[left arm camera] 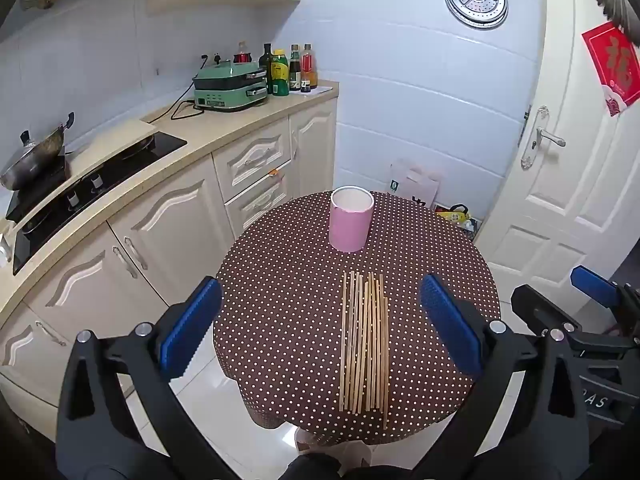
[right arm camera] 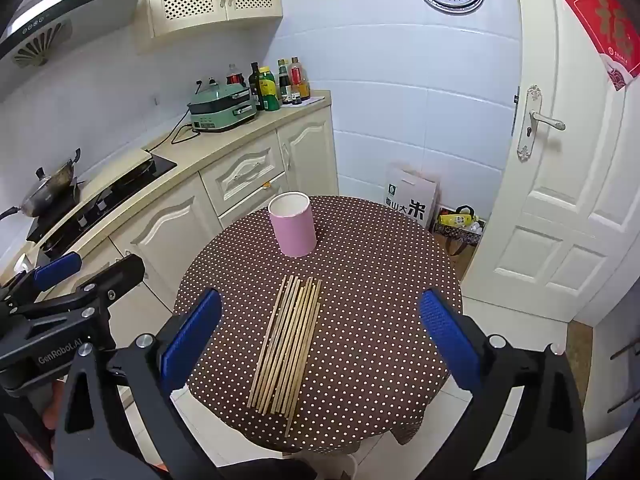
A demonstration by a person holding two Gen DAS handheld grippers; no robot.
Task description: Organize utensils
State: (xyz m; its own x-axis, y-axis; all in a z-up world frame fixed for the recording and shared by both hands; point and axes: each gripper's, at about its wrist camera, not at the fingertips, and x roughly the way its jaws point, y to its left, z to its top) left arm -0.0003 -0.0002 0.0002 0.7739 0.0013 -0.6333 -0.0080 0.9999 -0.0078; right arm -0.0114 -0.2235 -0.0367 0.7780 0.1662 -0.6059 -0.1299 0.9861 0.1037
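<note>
Several wooden chopsticks (left arm camera: 365,344) lie side by side on a small round table (left arm camera: 280,320) with a brown dotted cloth; they also show in the right wrist view (right arm camera: 289,344). A pink cylindrical holder (left arm camera: 351,219) stands upright and empty at the table's far side, also in the right wrist view (right arm camera: 293,224). My left gripper (left arm camera: 320,324) is open and empty, held above the table's near edge, short of the chopsticks. My right gripper (right arm camera: 320,336) is open and empty at a similar height, to the right of the left one.
A kitchen counter (left arm camera: 192,148) with a stove, a wok (left arm camera: 36,156), a green appliance (left arm camera: 230,86) and bottles runs along the left. A white door (left arm camera: 568,184) stands at the right. Bags (right arm camera: 412,198) sit on the floor behind the table.
</note>
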